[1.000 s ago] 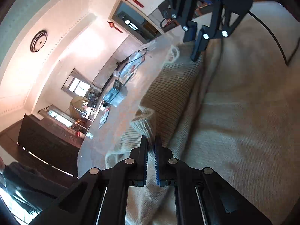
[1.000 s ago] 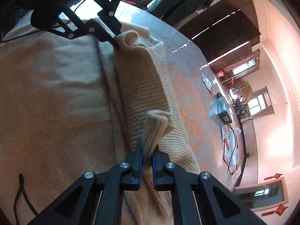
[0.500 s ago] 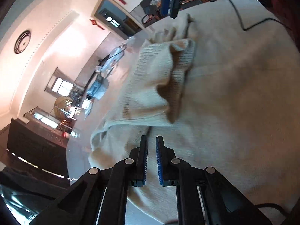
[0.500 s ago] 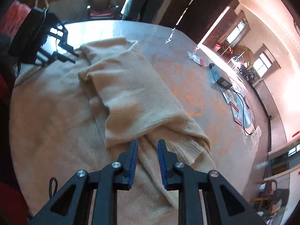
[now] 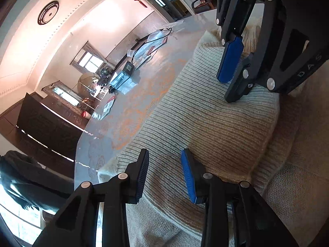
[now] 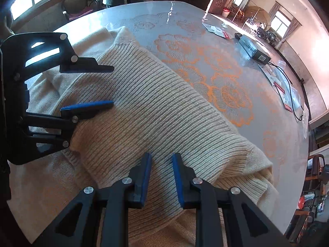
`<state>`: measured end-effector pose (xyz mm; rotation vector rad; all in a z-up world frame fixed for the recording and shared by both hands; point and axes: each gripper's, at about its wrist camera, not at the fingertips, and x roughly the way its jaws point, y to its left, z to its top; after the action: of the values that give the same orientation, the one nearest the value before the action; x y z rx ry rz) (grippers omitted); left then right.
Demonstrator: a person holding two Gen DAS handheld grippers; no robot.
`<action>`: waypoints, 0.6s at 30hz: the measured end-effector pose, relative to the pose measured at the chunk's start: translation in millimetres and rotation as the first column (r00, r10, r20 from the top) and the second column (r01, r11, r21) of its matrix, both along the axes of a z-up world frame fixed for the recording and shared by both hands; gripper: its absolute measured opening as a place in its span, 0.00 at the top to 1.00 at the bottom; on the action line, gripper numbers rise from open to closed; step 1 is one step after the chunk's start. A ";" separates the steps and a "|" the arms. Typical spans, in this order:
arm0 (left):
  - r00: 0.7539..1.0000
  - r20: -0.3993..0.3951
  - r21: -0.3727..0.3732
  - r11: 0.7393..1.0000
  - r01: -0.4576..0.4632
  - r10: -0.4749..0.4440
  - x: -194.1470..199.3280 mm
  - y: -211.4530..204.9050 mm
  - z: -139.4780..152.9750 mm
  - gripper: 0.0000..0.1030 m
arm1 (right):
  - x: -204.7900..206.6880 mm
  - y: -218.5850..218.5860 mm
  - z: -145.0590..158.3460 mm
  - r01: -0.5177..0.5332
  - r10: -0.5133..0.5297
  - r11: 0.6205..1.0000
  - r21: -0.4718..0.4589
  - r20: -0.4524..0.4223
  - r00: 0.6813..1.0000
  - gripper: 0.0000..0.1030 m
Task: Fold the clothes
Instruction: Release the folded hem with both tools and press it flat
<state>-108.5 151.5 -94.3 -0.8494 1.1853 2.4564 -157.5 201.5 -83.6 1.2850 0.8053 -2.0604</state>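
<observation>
A cream knitted sweater lies on the round table, with its ribbed hem band folded flat over the smoother body. My left gripper is open and empty, its tips just above the ribbed band. It also shows in the right wrist view at the left, open. My right gripper is open and empty over the band's other end. It shows in the left wrist view at the top right, open.
The table top is grey glass over an orange flower cloth. A black power box with a cable, papers and plastic bags lie at its far side. A chair stands beyond the table edge.
Both grippers let go of the sweater's hem, which now lies folded flat over the body. Both have since opened wide and come down close over the ribbed band.
</observation>
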 end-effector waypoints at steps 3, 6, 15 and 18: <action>1.000 -0.005 0.015 1.000 -0.021 0.021 2.5 -10.3 2.2 0.54 | 8.0 12.9 -0.6 -0.016 0.016 1.000 0.018 -0.013 1.000 0.78; 1.000 -0.012 -0.004 1.000 -0.012 0.012 12.4 -20.4 2.2 0.52 | 12.4 27.3 1.6 0.001 -0.001 1.000 0.019 0.002 1.000 0.77; 0.998 0.001 0.005 0.998 -0.058 0.058 17.5 -7.5 2.6 0.43 | 18.7 25.1 3.5 0.022 -0.021 0.999 -0.036 0.018 1.000 0.77; 0.998 -0.014 0.002 0.999 -0.055 0.055 32.3 -8.7 5.3 0.43 | 24.5 28.1 -1.0 0.013 -0.013 1.000 -0.028 0.006 1.000 0.77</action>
<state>-76.2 142.7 -89.0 -0.8761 1.1798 2.5106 -133.0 229.6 -84.6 1.2835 0.7645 -2.0706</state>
